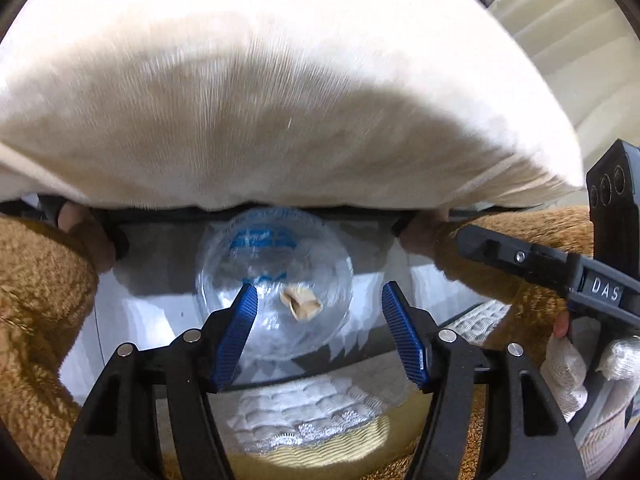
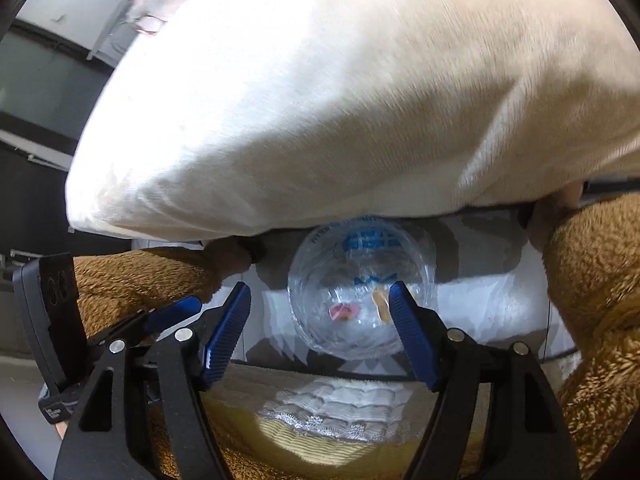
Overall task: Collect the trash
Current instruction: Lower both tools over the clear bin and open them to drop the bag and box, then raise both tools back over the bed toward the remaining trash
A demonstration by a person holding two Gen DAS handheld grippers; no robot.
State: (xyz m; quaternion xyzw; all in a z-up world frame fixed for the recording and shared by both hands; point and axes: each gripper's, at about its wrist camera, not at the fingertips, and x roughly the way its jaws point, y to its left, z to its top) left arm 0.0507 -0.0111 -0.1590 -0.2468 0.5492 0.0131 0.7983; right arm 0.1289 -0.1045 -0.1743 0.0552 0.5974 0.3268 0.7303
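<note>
Both tongs, left gripper [image 1: 318,306] and right gripper [image 2: 320,306], are held wide apart, gripping nothing; a clear plastic bag [image 1: 276,284] holding scraps is seen just beyond their tips, under a white cushion [image 1: 280,100].

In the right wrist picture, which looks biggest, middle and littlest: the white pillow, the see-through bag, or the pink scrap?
1. white pillow, nearest the camera, so partly inflated
2. clear plastic bag
3. pink scrap, lying inside the bag
</note>
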